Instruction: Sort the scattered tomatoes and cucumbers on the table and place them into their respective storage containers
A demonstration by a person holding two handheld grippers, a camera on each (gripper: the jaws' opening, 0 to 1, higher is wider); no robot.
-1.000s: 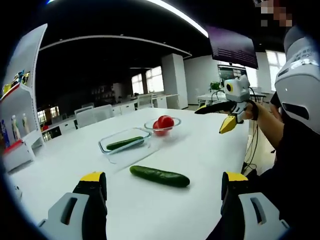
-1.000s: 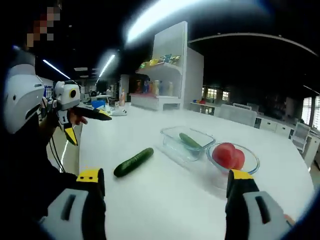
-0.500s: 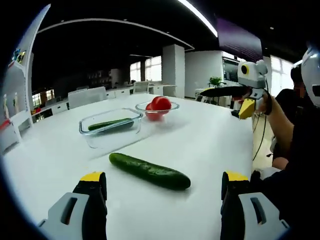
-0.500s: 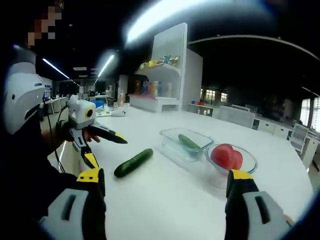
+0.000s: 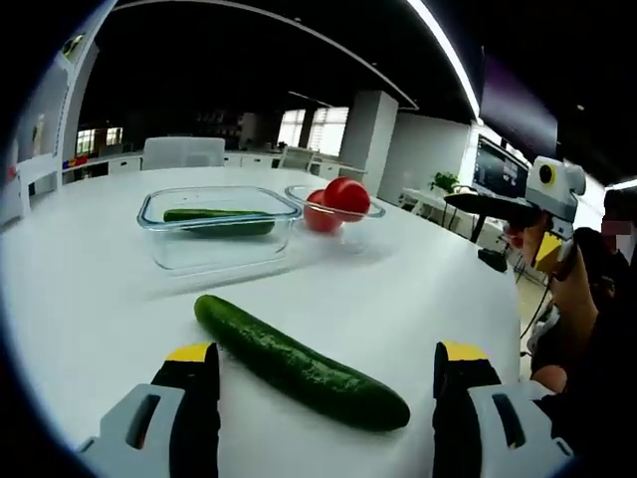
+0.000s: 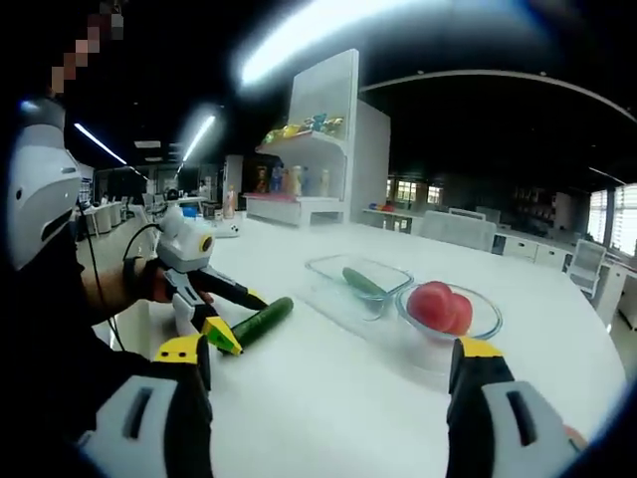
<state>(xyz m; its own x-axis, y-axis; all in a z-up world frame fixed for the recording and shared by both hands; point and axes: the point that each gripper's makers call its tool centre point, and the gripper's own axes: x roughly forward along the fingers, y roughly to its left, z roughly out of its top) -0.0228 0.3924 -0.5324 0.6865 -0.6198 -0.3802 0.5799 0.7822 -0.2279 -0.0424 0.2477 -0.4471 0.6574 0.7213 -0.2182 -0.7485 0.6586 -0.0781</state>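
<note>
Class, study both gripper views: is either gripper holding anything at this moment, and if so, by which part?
Nothing is held. The left gripper is open around the loose cucumber, which lies on the table; the right gripper is open with nothing between its jaws.

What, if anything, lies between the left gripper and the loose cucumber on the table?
Nothing visible does. In the left gripper view the cucumber lies on bare white table, partly between the open fingers of the left gripper. The right gripper view agrees.
</note>
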